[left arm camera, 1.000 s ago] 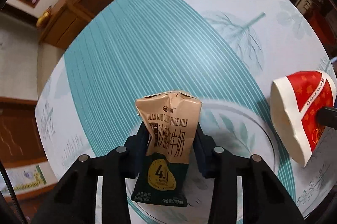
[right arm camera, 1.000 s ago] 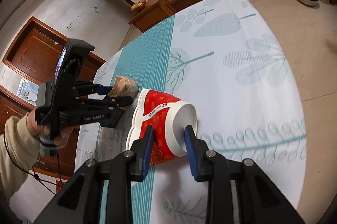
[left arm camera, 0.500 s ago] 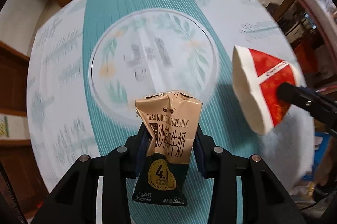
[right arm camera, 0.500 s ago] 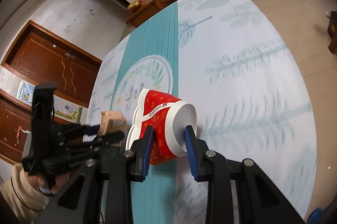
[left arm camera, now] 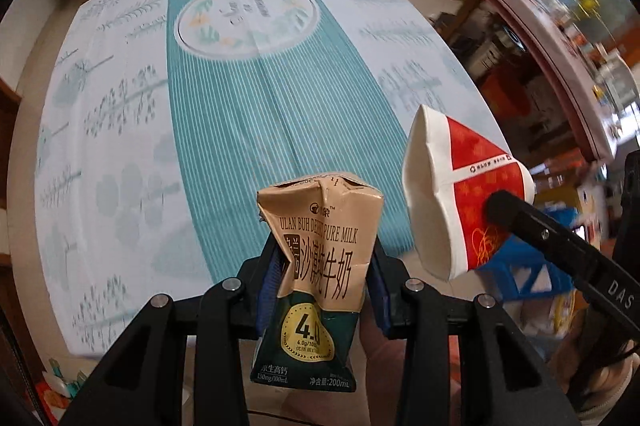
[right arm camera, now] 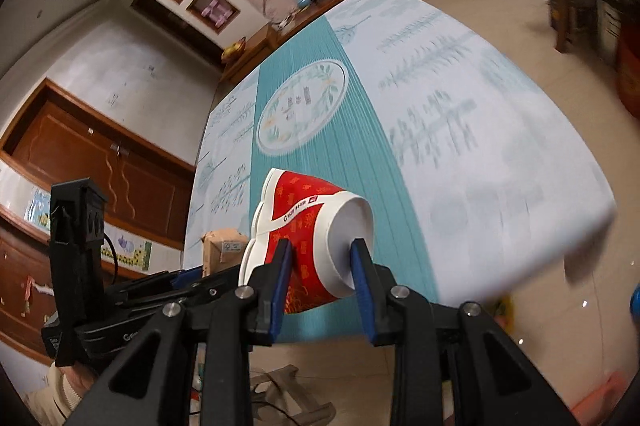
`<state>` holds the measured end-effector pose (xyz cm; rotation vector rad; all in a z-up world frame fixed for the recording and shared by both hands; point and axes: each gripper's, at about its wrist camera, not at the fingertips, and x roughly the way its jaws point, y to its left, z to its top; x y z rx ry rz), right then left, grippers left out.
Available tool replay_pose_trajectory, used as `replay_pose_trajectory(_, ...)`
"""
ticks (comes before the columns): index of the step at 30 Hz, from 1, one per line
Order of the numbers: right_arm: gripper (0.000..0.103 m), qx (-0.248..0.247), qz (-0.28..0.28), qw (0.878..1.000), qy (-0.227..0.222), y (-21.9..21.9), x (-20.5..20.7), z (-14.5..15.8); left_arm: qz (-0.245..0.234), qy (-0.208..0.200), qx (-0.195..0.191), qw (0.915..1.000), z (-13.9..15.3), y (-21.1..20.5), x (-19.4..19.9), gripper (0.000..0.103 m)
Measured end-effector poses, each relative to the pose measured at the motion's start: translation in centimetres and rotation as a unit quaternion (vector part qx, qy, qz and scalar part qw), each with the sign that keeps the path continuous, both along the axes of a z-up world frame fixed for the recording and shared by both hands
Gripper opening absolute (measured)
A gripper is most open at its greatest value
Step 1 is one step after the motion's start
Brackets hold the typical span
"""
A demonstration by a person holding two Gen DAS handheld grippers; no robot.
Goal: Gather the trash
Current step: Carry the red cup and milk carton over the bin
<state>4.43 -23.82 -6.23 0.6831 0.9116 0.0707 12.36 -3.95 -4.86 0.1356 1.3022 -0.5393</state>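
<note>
My left gripper (left arm camera: 324,266) has its fingers (left arm camera: 267,278) pinched on a crumpled milk carton (left arm camera: 316,258), tan on top and dark green below, which stands upright between the blue pads and is carried in the air over the near edge of the table (left arm camera: 224,129). My right gripper (right arm camera: 320,266) has its fingers (right arm camera: 280,278) clamped on a squashed red-and-white paper cup (right arm camera: 308,226), lying on its side with the white base turned to the right pad (the rim end is creased flat). From the left wrist view the cup (left arm camera: 460,201) hangs just right of the carton, apart from it. Beneath both is the teal striped tablecloth with a round leaf-wreath print (right arm camera: 302,109). A blue plastic stool (left arm camera: 520,266) shows below the cup, past the table edge.
</note>
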Motion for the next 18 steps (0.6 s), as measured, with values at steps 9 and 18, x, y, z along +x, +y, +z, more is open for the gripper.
replay_pose_trajectory(9,0.03,0.007,-0.011,0.998,0.06,3.6,-8.5,-1.8,-0.028,0.028,-0.003,0.9992,-1.7,1.5,-7.7,0.038)
replay_pose_trajectory(18,0.03,0.016,-0.008,0.99,0.136,2.3,-11.7,-9.3,-0.017,0.053,-0.003,0.9984,-8.4,-0.1,-12.3,0.038)
